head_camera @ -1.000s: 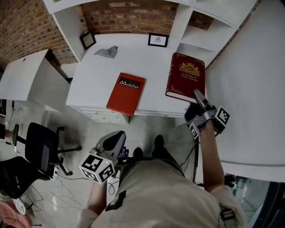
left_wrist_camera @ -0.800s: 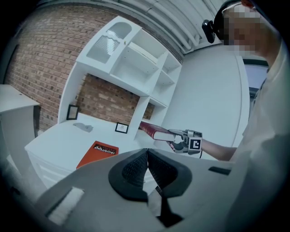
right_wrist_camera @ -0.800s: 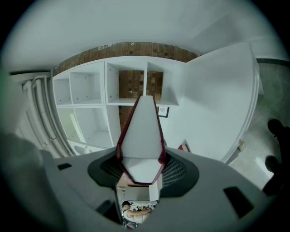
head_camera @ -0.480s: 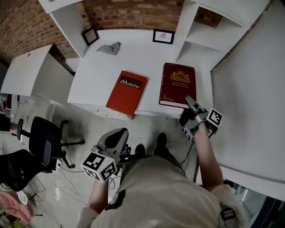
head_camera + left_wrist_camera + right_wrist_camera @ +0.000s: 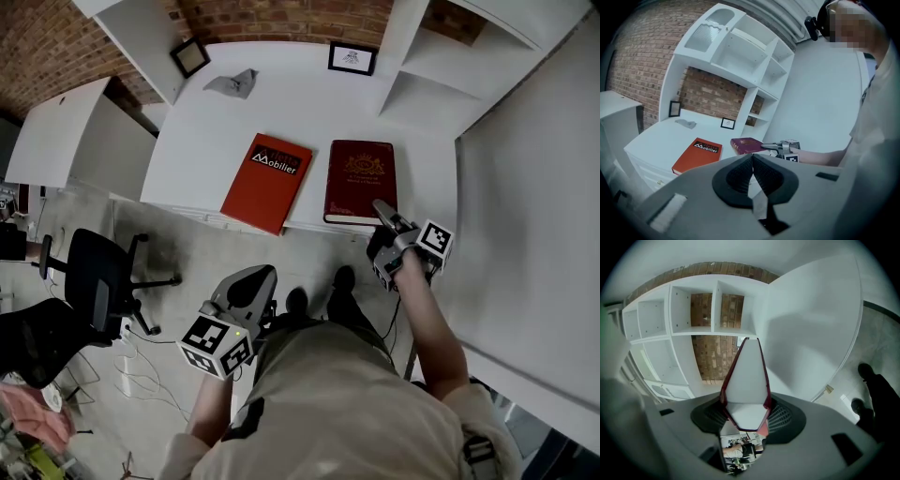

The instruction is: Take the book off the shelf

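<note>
A dark red book (image 5: 359,178) with a gold crest lies level at the front edge of the white desk (image 5: 281,112); I cannot tell whether it rests on the desk. My right gripper (image 5: 382,212) is shut on its near end, and in the right gripper view the book (image 5: 746,376) fills the gap between the pads (image 5: 783,417). The left gripper view shows the same book (image 5: 746,144) with the right gripper (image 5: 776,146) on it. My left gripper (image 5: 253,281) hangs low in front of the desk, shut and empty (image 5: 752,157).
An orange-red book (image 5: 265,180) lies flat just left of the dark red one. Two small picture frames (image 5: 190,56) (image 5: 352,58) and a grey cloth (image 5: 232,83) sit at the back of the desk. White shelves (image 5: 441,66) rise at the right. A black office chair (image 5: 98,286) stands at the left.
The right gripper has come down with the dark red book, which went from raised and tilted to level beside the orange-red book. The left gripper has shifted slightly.
</note>
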`<action>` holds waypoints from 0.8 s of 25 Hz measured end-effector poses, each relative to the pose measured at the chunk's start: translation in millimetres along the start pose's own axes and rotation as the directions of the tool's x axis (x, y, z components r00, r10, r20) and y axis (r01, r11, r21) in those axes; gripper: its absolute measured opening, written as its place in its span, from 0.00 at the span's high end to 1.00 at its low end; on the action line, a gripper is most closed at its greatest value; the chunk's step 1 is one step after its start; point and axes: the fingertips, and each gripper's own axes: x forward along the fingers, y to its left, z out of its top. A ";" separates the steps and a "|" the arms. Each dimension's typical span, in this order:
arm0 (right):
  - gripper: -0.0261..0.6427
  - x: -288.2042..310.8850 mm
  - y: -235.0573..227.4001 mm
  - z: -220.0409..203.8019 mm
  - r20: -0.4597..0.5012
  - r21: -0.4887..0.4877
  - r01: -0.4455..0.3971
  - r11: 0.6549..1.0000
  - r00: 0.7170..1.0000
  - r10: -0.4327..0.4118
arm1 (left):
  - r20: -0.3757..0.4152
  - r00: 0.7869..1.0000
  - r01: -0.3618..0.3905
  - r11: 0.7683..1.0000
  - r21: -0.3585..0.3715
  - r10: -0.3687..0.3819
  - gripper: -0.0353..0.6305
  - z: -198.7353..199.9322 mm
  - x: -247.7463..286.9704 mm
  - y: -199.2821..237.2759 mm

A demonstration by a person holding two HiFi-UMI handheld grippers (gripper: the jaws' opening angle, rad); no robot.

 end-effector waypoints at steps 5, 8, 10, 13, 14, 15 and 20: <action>0.66 15.2 -23.0 -12.0 -0.019 -0.019 0.062 0.998 0.998 -0.063 | -0.014 1.000 -0.008 1.000 -0.022 0.008 0.94 -9.5 -2.7 5.7; 0.66 22.5 -29.3 -12.9 -0.003 -0.032 0.065 0.997 0.998 -0.065 | -0.022 1.000 -0.013 0.999 -0.036 0.012 0.94 -14.3 -6.6 12.1; 0.66 25.7 -29.5 -14.1 0.003 -0.052 0.065 0.997 0.998 -0.065 | -0.026 1.000 -0.014 0.999 -0.043 0.013 0.94 -17.6 -9.4 15.1; 0.66 26.9 -33.3 -19.1 -0.015 -0.136 0.101 0.986 0.994 -0.104 | -0.028 1.000 -0.014 0.999 -0.052 0.012 0.94 -21.5 -13.3 17.9; 0.66 26.9 -36.4 -20.5 -0.020 -0.162 0.117 0.980 0.992 -0.122 | -0.028 1.000 -0.014 0.998 -0.055 0.012 0.94 -22.6 -14.7 19.1; 0.66 26.9 -40.4 -21.6 -0.022 -0.181 0.134 0.974 0.990 -0.140 | -0.028 1.000 -0.015 0.998 -0.058 0.013 0.94 -23.7 -16.0 20.5; 0.64 25.7 -61.3 -25.7 -0.014 -0.269 0.236 0.934 0.968 -0.249 | -0.036 0.999 -0.018 0.998 -0.067 0.015 0.94 -29.0 -21.3 27.0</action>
